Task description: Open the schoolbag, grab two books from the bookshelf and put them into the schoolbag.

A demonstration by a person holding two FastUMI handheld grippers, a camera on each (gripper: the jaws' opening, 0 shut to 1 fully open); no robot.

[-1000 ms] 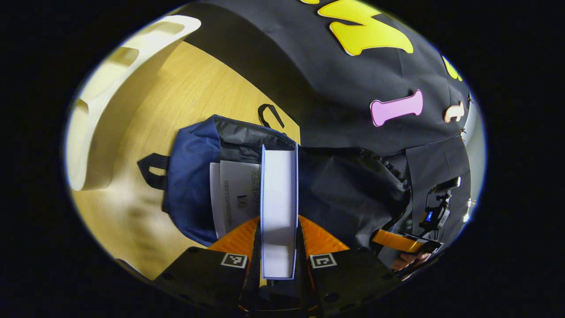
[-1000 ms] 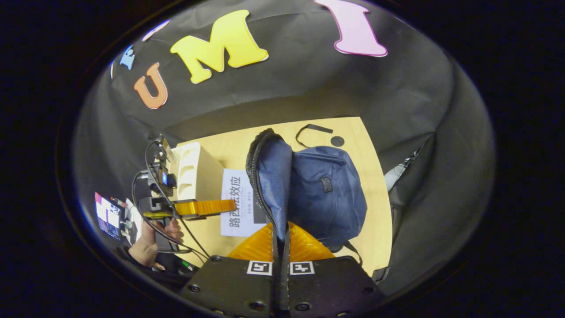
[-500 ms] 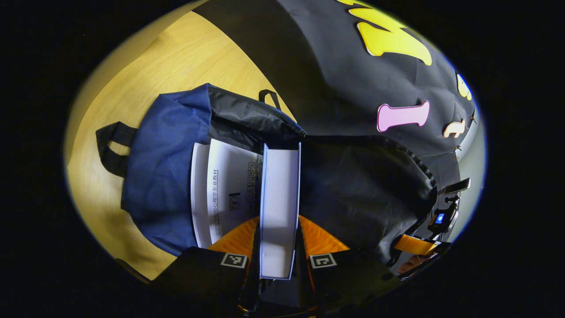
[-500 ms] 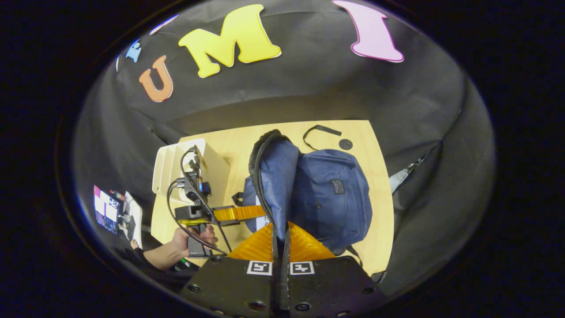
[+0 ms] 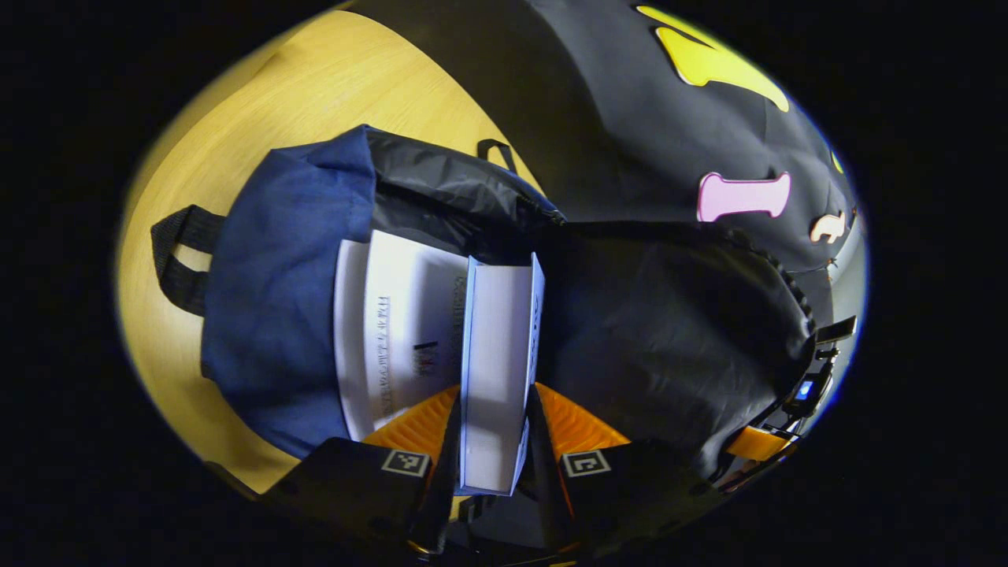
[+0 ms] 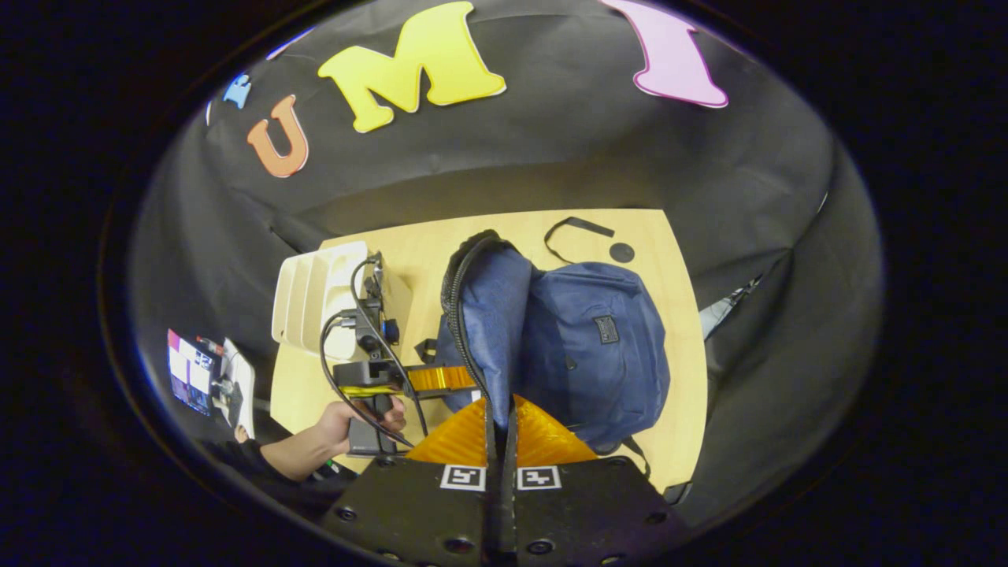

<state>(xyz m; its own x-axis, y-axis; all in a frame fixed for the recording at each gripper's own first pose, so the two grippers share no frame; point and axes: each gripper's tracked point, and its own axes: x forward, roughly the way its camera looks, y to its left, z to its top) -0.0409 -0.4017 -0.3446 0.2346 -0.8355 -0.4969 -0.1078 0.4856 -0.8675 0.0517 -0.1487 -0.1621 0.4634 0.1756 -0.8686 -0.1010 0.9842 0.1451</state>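
Note:
The blue schoolbag point(image 5: 276, 283) lies open on the wooden table point(image 5: 315, 87), its black lining point(image 5: 669, 331) spread wide. A white book point(image 5: 394, 323) lies inside the mouth. My left gripper point(image 5: 496, 394) is shut on a second book point(image 5: 496, 346), seen edge-on with white pages and a blue cover, its far end inside the opening beside the first book. In the right gripper view, my right gripper point(image 6: 500, 405) is shut on the bag's zipped flap edge point(image 6: 465, 315) and holds it up. The left gripper point(image 6: 441, 379) reaches into the schoolbag point(image 6: 598, 346) from the left, held by a hand point(image 6: 346, 417).
A white bookshelf point(image 6: 315, 291) stands on the table's left side, just behind the left gripper. A loose black strap point(image 6: 575, 228) and a small black disc point(image 6: 621, 252) lie at the table's far edge. The bag's carry handle point(image 5: 177, 260) sticks out leftward.
The left gripper has pushed its book closer and deeper into the bag's mouth; the bookshelf has slid out of its view. The right gripper still holds the flap up.

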